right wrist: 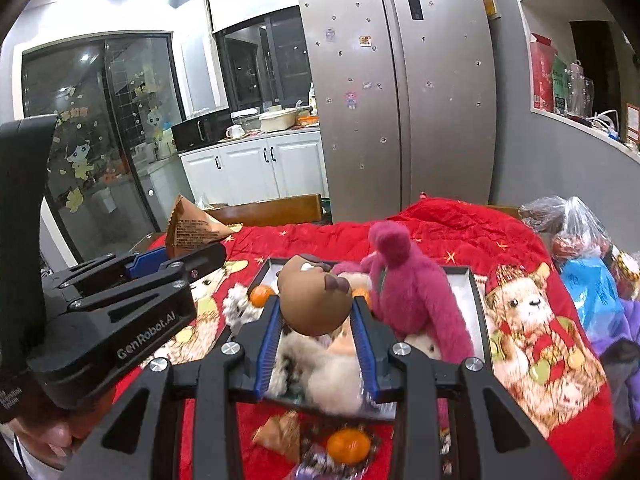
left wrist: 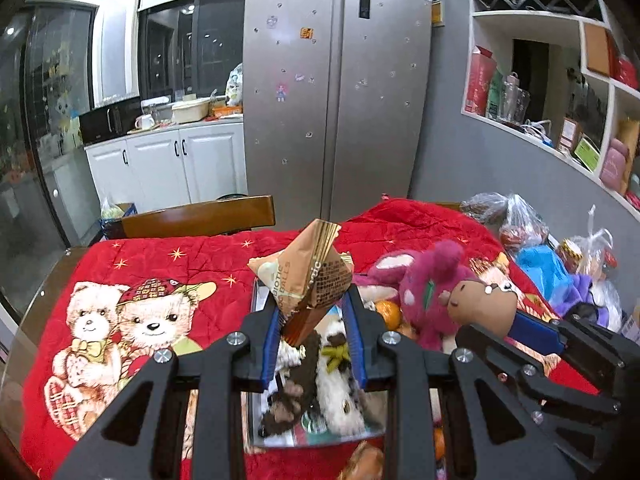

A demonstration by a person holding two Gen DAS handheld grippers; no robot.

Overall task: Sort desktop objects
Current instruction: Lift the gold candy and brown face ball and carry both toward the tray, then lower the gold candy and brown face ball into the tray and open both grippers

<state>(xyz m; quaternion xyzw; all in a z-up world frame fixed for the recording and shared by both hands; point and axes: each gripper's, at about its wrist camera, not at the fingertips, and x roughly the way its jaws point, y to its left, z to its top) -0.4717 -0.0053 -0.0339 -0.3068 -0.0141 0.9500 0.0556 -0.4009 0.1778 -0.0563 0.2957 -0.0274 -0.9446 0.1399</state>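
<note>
My left gripper (left wrist: 314, 312) is shut on a tan pyramid snack packet (left wrist: 306, 276) and holds it above an open box (left wrist: 256, 296) with plush toys in it. The packet also shows in the right wrist view (right wrist: 192, 230), held by the left gripper (right wrist: 176, 258). My right gripper (right wrist: 316, 320) is shut on a brown toy head (right wrist: 314, 300) above the same box (right wrist: 476, 292); the head also shows in the left wrist view (left wrist: 482, 300). A pink plush (right wrist: 404, 292) lies across the box.
A red bear-print cloth (left wrist: 132, 280) covers the table. Oranges (right wrist: 348, 446) and another packet (right wrist: 280, 434) lie near the front edge. Plastic bags (right wrist: 580, 236) crowd the right side. A wooden chair back (left wrist: 200, 216) stands behind the table, with a fridge (left wrist: 336, 80) beyond.
</note>
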